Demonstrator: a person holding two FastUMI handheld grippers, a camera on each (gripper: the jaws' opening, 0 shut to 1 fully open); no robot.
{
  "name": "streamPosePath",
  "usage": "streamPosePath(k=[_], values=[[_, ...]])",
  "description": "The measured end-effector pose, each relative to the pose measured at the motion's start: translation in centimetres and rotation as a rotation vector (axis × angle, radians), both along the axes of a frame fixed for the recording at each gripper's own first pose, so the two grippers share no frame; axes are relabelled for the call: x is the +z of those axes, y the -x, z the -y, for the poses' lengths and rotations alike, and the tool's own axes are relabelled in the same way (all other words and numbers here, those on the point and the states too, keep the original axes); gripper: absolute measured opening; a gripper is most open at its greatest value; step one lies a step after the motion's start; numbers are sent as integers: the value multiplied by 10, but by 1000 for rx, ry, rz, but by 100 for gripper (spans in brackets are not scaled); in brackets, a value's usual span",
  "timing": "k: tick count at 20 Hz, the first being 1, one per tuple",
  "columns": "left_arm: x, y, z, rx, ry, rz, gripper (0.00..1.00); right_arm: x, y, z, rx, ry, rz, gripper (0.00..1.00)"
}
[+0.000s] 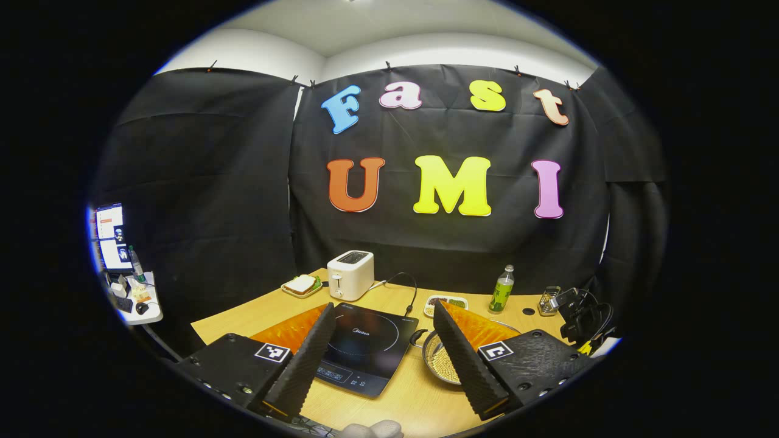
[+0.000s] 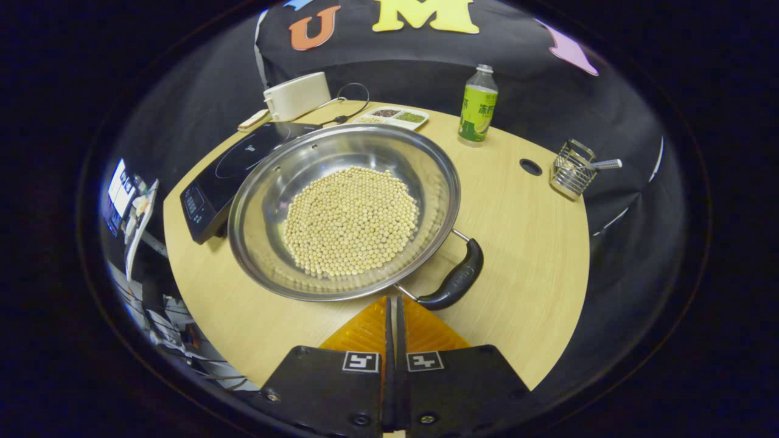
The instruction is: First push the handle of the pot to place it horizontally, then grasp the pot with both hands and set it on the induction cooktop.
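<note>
Right gripper (image 2: 392, 304): closed, empty; you nudge the handle (image 2: 455, 281) sideways with its tip.
Left gripper (image 1: 384, 340): open; hold it clear of the pot (image 2: 344, 210).

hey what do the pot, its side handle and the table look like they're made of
Pot: likely stainless steel, polished; its wall mirrors the pale beans and the light.
Side handle: dark and smooth with a slight sheen, probably plastic, on thin metal rods.
Table: light wood-grain top with a matte finish; whether solid wood or laminate cannot be told.
</note>
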State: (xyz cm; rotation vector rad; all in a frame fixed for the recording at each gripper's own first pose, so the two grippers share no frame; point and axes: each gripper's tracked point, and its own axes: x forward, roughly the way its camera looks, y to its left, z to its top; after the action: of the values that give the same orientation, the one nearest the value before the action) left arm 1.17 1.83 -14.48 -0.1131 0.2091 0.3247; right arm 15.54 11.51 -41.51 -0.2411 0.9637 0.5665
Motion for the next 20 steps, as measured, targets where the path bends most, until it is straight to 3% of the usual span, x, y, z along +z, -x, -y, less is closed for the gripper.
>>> streamPosePath(k=[3, 4, 11, 20], values=[[-2, -4, 5, 5, -10, -4, 96, -1, -13, 7, 29, 16, 14, 0], [-3, -7, 8, 8, -13, -8, 96, -1, -17, 12, 33, 22, 19, 4], [-12, -24, 23, -10, 8, -22, 96, -2, -38, 24, 45, 17, 34, 4], [-22, -40, 21, -71, 7, -45, 96, 16, -14, 30, -42, -31, 85, 4]])
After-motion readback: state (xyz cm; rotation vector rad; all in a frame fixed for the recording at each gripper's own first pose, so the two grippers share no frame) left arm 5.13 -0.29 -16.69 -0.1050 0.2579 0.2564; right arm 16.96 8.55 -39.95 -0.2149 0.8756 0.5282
